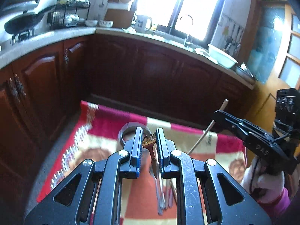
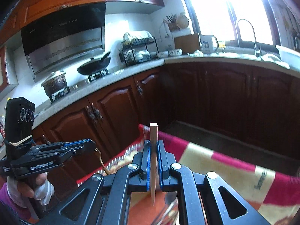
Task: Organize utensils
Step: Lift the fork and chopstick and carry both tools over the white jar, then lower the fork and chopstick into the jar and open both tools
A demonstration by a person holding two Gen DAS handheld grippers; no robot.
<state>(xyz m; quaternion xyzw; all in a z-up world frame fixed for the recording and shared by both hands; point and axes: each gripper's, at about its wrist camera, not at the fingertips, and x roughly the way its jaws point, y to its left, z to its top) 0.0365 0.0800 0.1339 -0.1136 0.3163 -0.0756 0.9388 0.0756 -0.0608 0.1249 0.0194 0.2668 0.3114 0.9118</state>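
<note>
Left gripper [image 1: 149, 140] clamps gold fork [image 1: 150, 146], seemingly — right gripper [image 2: 154, 150] pinches 1 wooden chopstick [image 2: 153, 146] upright.

A red, cream and orange patterned cloth [image 1: 105, 123] covers the surface. On it stand a metal cup [image 1: 129, 131] toward the far edge and loose cutlery [image 1: 162, 193] nearer.
</note>
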